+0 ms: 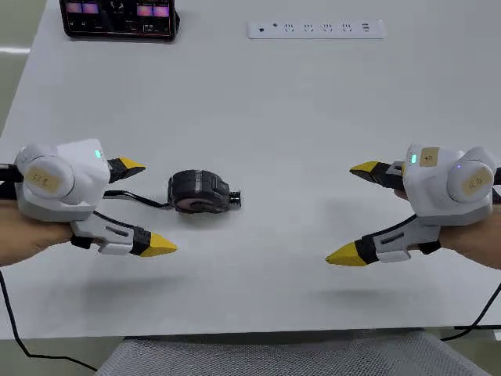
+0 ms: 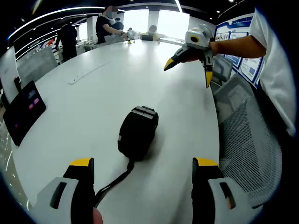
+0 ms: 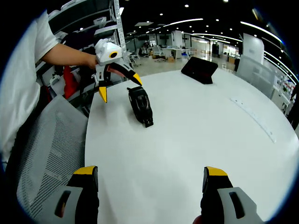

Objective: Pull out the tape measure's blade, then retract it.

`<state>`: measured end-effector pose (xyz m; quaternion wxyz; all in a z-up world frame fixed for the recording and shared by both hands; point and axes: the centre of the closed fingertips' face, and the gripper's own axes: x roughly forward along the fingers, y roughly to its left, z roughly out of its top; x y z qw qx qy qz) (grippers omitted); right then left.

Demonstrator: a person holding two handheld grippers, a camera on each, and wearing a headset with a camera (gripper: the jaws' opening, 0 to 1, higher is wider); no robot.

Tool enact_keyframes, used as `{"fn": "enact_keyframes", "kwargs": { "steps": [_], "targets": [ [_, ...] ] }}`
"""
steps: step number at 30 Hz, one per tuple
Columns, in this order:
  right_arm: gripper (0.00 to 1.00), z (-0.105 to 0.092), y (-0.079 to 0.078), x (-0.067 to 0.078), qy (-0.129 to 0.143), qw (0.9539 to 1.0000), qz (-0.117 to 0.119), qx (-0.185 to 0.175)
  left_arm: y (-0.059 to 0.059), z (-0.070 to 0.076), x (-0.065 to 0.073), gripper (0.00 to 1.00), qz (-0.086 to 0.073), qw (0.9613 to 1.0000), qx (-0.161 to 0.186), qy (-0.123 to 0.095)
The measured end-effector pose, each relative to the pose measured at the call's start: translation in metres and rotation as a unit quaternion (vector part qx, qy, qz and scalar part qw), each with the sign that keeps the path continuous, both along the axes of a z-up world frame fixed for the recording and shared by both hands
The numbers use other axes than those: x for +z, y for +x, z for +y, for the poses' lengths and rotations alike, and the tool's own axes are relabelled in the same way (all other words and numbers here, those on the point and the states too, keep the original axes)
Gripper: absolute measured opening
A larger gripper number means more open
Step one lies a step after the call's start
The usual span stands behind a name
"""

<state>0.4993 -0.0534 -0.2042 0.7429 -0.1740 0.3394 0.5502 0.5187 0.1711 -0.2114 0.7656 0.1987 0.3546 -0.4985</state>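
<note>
Tape measure: the dark tape measure (image 1: 200, 192) is lying on the white table (image 1: 313, 117), left of centre in the head view, with its blade tip pointing toward the right gripper.
Wrist strap: a black strap (image 1: 137, 196) is trailing from the case back toward the left gripper – in the left gripper view it is running down between the two jaws.
Left gripper: the left gripper (image 1: 153, 206) is hovering just beside the tape measure without touching it; its yellow-tipped jaws are standing wide apart and holding nothing.
Right gripper: the right gripper (image 1: 348, 211) is hanging over the table well apart from the tape measure, its jaws spread wide and gripping nothing.
Facing: the two grippers are pointing at each other across the table – the tape measure is sitting between them, much nearer the left one.
Far edge: a white power strip (image 1: 315, 30) is lying flat near the table's far side, and a dark device with a lit screen (image 1: 119, 17) is resting at the far left corner.
Near edge: the grey mesh back of a chair (image 1: 274, 356) is showing below the table edge.
Background: in the left gripper view, people are standing at the far end of the long table.
</note>
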Motion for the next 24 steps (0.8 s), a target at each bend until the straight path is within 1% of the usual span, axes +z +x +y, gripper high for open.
{"fn": "enact_keyframes", "kwargs": {
  "steps": [1,3,6,13,18,19,21,24],
  "targets": [
    [0.92,0.001,0.001,-0.001,0.000,1.0000,0.000,0.001,0.002,-0.001,-0.001,0.82,-0.003,1.0000,-0.003,0.004],
    [0.92,0.003,0.001,-0.001,0.001,1.0000,0.001,0.003,0.005,-0.004,-0.002,0.81,-0.003,0.9999,-0.010,0.006],
    [0.92,0.005,0.003,-0.002,0.000,1.0000,0.001,0.005,0.007,-0.006,-0.004,0.81,-0.006,0.9996,-0.022,0.016],
    [0.91,0.010,0.006,-0.005,0.000,0.9999,0.002,0.010,0.013,-0.010,-0.010,0.78,-0.004,0.9988,-0.041,0.028],
    [0.91,0.013,0.009,-0.006,-0.002,0.9999,0.004,0.016,0.018,-0.011,-0.014,0.76,-0.003,0.9982,-0.049,0.035],
    [0.91,0.014,0.010,-0.007,-0.002,0.9999,0.004,0.017,0.018,-0.011,-0.015,0.75,-0.002,0.9980,-0.051,0.036],
    [0.91,0.016,0.012,-0.007,0.002,0.9998,0.007,0.016,0.018,-0.012,-0.016,0.69,0.001,0.9978,-0.055,0.039],
    [0.91,0.019,0.015,-0.005,0.008,0.9998,0.007,0.015,0.022,-0.013,-0.020,0.65,0.002,0.9975,-0.055,0.043]
  ]
}}
